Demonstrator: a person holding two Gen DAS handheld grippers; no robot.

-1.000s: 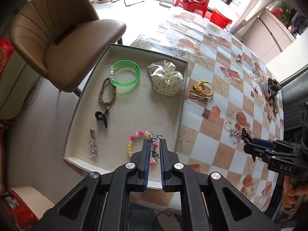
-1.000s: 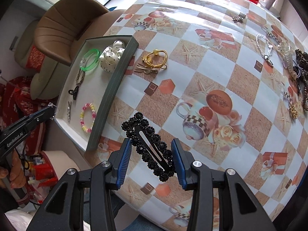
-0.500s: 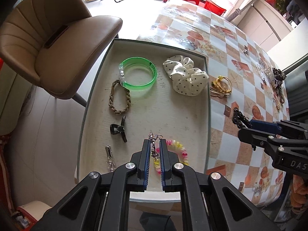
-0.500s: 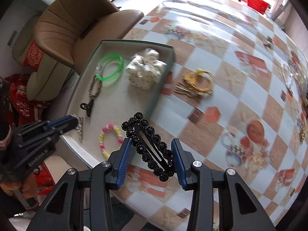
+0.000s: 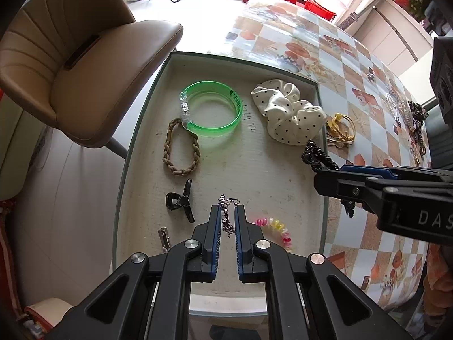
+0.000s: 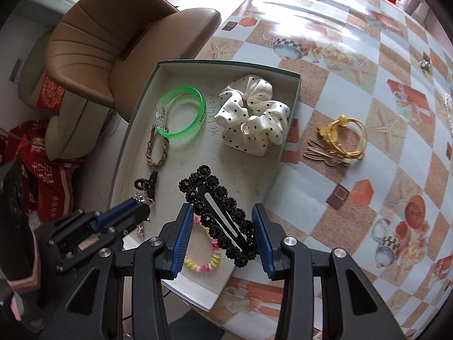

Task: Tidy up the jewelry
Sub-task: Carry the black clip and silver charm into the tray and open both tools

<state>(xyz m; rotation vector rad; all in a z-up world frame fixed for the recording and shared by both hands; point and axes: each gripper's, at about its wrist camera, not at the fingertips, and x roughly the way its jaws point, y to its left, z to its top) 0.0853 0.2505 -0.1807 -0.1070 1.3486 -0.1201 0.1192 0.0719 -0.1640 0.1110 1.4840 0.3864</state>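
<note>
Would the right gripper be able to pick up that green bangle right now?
Probably not: the right gripper is already shut on a black hair clip. The green bangle lies uncovered in the tray.

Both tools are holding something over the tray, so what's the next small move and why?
Probably lower the right tool and release the black beaded hair clip onto the bare tray floor between the polka-dot scrunchie and the pastel bead bracelet; the clip already hangs over the tray, above that open patch.

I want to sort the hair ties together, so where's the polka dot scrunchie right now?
The white polka dot scrunchie lies in the tray's far right corner, right of the green bangle.
</note>
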